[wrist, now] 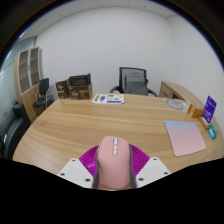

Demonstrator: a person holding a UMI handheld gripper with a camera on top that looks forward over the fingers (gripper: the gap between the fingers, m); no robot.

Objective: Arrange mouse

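A pink computer mouse (113, 162) sits between my gripper's (112, 170) two fingers, its nose pointing away over the wooden table (90, 125). The magenta pads (90, 158) press against both of its sides, so the fingers are shut on it. It is held at or just above the table's near edge; I cannot tell if it touches the wood. A pink mouse mat (184, 137) lies on the table to the right, well beyond the fingers.
A purple box (209, 108) and a small teal item (212, 131) stand by the mat at the right. Papers (108, 98) lie at the table's far side, with a black office chair (133, 80) behind. Shelving and boxes (72, 87) stand at the left.
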